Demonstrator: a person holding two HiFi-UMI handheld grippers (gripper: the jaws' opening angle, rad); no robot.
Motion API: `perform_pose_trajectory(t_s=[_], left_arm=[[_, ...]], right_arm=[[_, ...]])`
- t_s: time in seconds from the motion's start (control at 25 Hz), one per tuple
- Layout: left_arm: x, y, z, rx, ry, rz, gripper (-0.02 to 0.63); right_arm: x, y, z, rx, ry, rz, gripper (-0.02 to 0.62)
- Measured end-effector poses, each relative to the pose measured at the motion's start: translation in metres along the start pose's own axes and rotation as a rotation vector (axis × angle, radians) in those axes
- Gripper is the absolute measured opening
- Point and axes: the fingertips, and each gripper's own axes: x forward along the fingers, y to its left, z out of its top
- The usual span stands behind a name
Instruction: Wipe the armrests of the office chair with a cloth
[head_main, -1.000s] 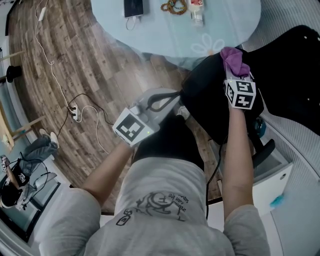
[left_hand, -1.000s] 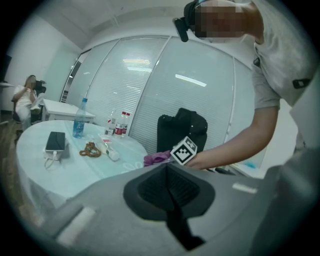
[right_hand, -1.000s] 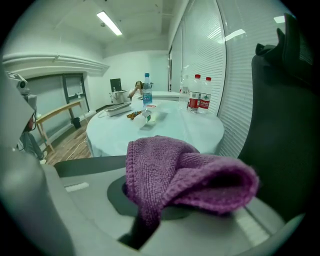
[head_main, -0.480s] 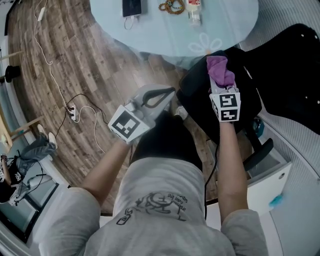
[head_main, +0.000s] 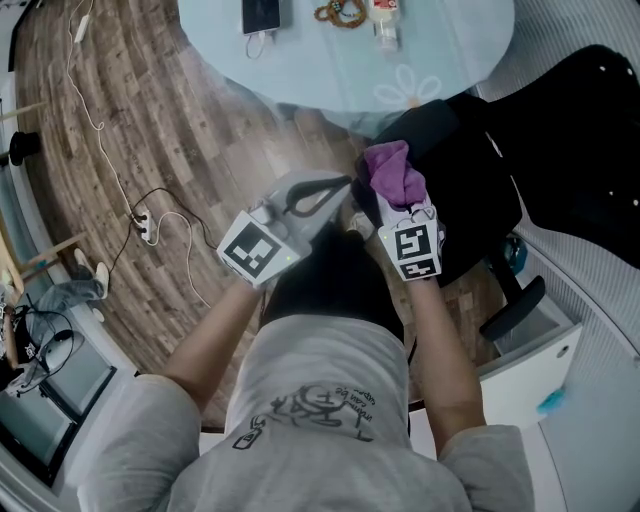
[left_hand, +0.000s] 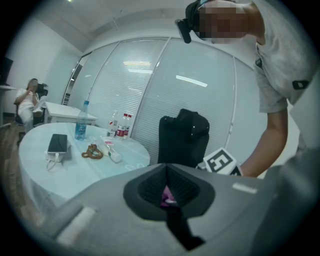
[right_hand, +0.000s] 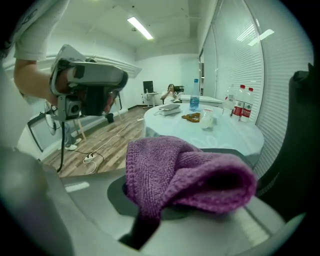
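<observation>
In the head view the black office chair (head_main: 470, 190) stands to my right, and one armrest (head_main: 515, 308) sticks out at its near right side. My right gripper (head_main: 398, 198) is shut on a bunched purple cloth (head_main: 392, 172), held over the chair's near left edge. In the right gripper view the cloth (right_hand: 185, 170) drapes over the jaws and hides the tips. My left gripper (head_main: 318, 198) hovers just left of it above the floor. It is shut and holds nothing. The left gripper view shows the chair's back (left_hand: 183, 137) beyond the left gripper (left_hand: 167, 172).
A round glass table (head_main: 330, 75) lies ahead with a phone (head_main: 262, 15), beads (head_main: 343, 12) and a bottle (head_main: 383, 20). A power strip (head_main: 150, 228) with cables lies on the wood floor at left. A white cabinet (head_main: 530, 370) stands at right. A person (left_hand: 31, 97) sits far off.
My right gripper has carried the purple cloth left and nearer to me, from the chair's far side to its near left edge. The left gripper has hardly moved.
</observation>
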Motion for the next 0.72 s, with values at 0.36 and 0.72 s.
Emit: perform_pose_trajectory(t_s=[0.36,0.72], left_arm=[[0.002,0.0,-0.002,-0.012,0.006,0.001,0.002],[0.002,0.0,-0.005,-0.011,0.006,0.003,0.002]], right_arm=[[0.003,0.014,0.001,-0.034,-0.021,0.064,0.026],[0.005,-0.026,0.0,-0.039,-0.014,0.048,0.026]])
